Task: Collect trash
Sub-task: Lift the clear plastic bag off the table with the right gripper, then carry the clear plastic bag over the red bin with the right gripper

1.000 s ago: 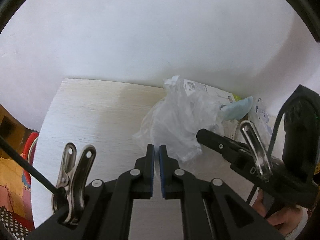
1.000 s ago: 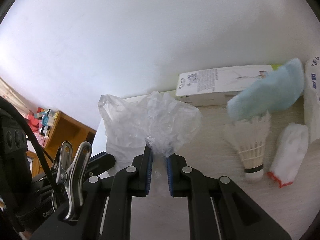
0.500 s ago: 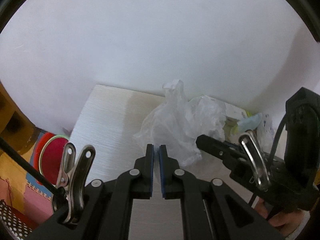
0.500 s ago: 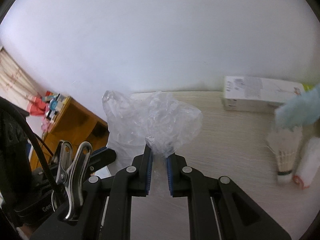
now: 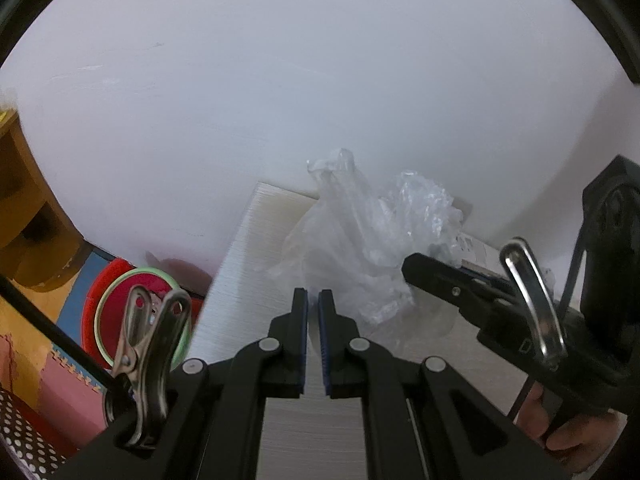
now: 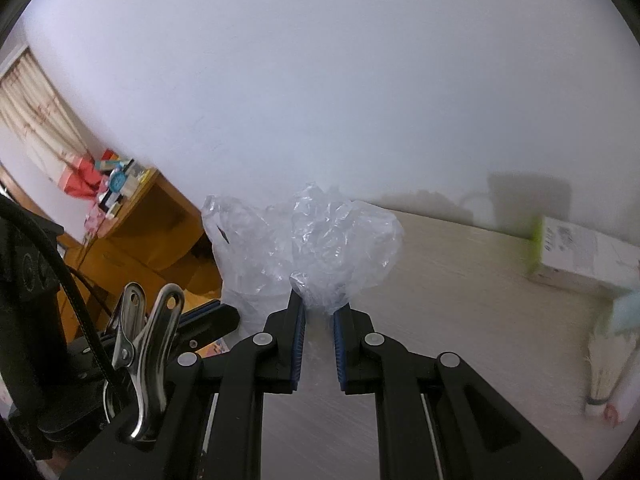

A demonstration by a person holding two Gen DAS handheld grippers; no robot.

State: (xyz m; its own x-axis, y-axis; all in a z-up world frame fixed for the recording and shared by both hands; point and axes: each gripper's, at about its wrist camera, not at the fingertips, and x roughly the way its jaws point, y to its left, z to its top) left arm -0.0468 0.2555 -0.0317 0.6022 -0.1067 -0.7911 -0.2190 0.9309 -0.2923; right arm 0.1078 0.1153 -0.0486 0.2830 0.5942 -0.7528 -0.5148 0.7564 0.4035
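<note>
Left black two-finger gripper (image 5: 313, 300), lower centre of frame: jaws together, nothing between them. Right black two-finger gripper (image 6: 319, 310), lower centre: jaws narrowly apart, clamping crumpled clear plastic bag (image 6: 320, 240).

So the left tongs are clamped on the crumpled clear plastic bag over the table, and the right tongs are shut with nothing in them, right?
Sides swapped. The right wrist view shows the right tongs clamped on the crumpled clear plastic bag over the table; the left tongs are shut with nothing in them.
</note>
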